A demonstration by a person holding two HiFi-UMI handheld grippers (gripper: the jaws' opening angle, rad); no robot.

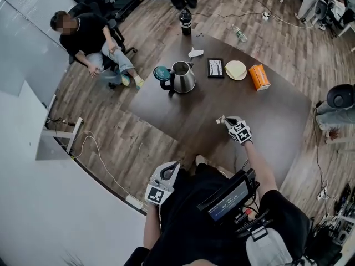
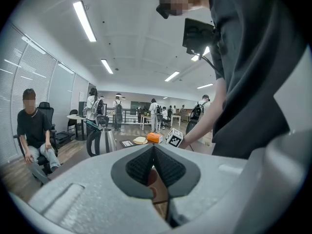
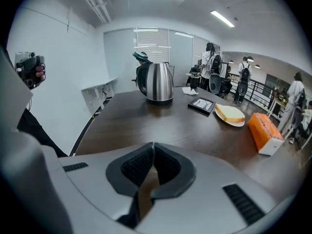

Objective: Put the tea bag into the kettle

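Observation:
The steel kettle [image 1: 183, 77] stands at the table's far left, its teal lid [image 1: 162, 72] flipped open; it shows upright in the right gripper view [image 3: 158, 84] too. My right gripper [image 1: 223, 121] hovers over the middle of the dark table [image 1: 266, 115], well short of the kettle. Its pads are shut on a small pale tea bag [image 1: 220, 119], seen as a tan strip [image 3: 146, 186] between the jaws. My left gripper [image 1: 174, 166] hangs by my body off the table's near edge, its pads [image 2: 141, 165] closed together and holding nothing.
Behind the kettle lies a white crumpled paper [image 1: 195, 52]. To its right sit a black framed card [image 1: 215, 68], a plate with bread [image 1: 236, 70] and an orange box [image 1: 259, 77]. A black bottle [image 1: 186, 22] stands at the far edge. A person [image 1: 89, 37] sits left.

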